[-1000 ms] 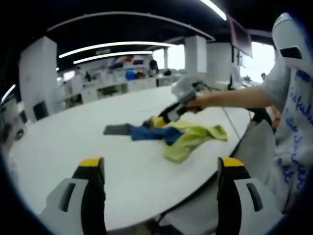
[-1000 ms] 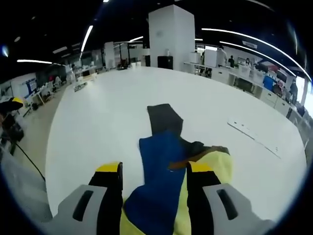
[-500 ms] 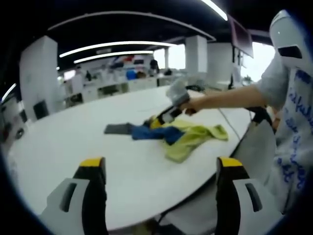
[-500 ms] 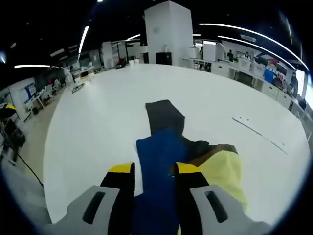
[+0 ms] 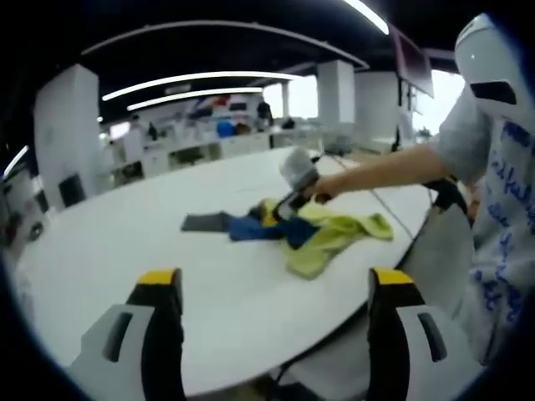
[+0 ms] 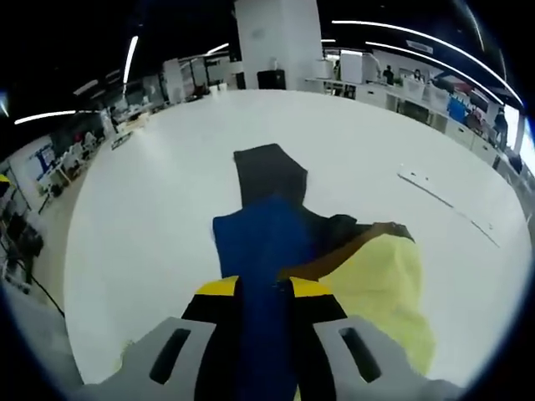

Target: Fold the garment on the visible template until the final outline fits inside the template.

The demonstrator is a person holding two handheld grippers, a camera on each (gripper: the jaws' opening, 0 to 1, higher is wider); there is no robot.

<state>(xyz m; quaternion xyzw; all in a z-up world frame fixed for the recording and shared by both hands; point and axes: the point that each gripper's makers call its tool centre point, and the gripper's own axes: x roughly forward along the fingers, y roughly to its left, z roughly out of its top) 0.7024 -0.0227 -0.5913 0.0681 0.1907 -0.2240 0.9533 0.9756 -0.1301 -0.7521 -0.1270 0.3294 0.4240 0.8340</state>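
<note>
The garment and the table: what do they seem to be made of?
The garment looks like soft matte cloth in blue, yellow and dark panels: it creases and drapes limply between the right gripper's jaws. The table looks like a hard, smooth white top, perhaps laminate, with a faint sheen.

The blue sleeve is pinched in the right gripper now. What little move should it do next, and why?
Probably lift the blue sleeve a little and draw it out straight. The right gripper has its jaws closed on it, the garment lies bunched on the table, and the left gripper hangs open, away from it.
</note>
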